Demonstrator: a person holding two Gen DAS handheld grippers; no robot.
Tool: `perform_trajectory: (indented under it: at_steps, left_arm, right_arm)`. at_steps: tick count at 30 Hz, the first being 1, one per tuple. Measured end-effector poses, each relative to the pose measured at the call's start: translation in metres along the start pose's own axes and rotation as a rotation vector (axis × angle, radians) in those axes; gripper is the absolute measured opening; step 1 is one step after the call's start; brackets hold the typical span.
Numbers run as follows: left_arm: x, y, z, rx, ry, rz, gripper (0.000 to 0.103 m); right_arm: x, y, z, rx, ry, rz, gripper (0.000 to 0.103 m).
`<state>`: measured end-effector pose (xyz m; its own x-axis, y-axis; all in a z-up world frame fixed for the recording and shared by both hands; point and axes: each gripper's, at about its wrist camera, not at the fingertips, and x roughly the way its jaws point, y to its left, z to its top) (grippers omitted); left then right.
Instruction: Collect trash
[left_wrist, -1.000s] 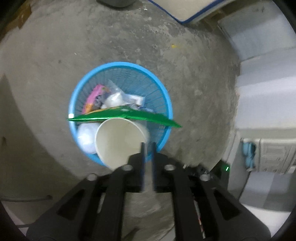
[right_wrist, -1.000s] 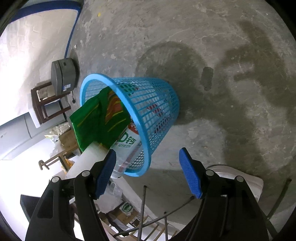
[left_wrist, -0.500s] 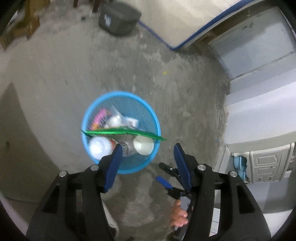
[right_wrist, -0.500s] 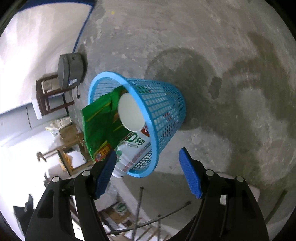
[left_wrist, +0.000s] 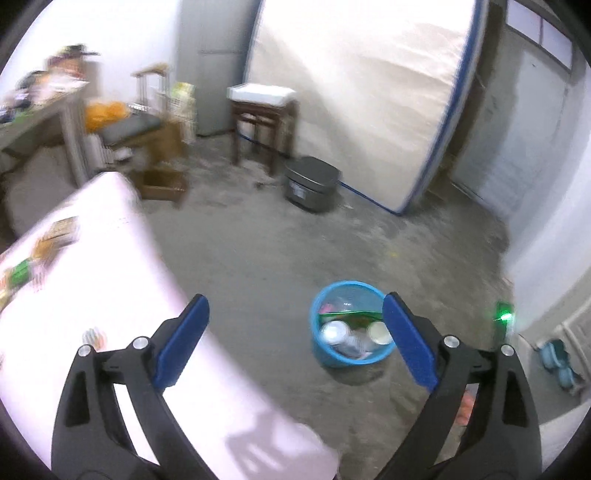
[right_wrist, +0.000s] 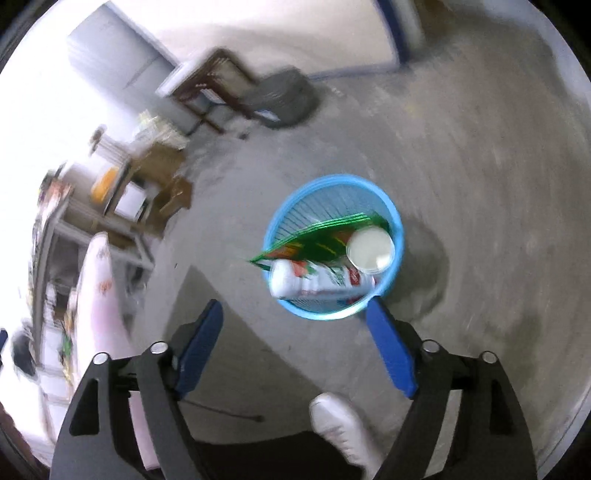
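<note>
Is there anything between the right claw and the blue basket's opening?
Nothing visible. The right claw is open and empty above bare floor, and the blue basket sits just beyond its tips, its opening unobstructed though holding a paper cup and green wrapper.

Your shelves (right_wrist: 55, 236) at the left smear into blur. The green wrapper (right_wrist: 317, 240) hides whatever lies under it in the basket (right_wrist: 397, 236). Your shoe (right_wrist: 343, 424) runs behind the right gripper's (right_wrist: 295, 325) arm.

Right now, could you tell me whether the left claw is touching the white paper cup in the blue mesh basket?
Apart. The left wrist view shows the left claw open and empty, raised well above the white paper cup lying in the blue mesh basket.
</note>
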<state>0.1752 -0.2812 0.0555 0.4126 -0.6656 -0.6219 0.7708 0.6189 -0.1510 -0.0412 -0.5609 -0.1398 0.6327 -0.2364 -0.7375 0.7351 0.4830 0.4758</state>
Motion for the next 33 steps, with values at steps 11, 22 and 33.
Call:
perform_trajectory:
  at_steps: [11,22,33]
  left_arm:
    - [-0.113,0.039,-0.084,-0.171,-0.082,0.304,0.094]
    - [-0.155,0.049,-0.158,-0.330,-0.055,0.531,0.094]
    - [-0.154,0.051,-0.201,-0.392,0.103,0.554,0.094]
  right_arm:
    - [-0.124,0.134,-0.063,-0.495,-0.213,0.020,0.097]
    - [-0.176,0.207,-0.154,-0.762,-0.336,-0.084,0.097]
    - [-0.157,0.209,-0.197,-0.799,-0.133,-0.132,0.097]
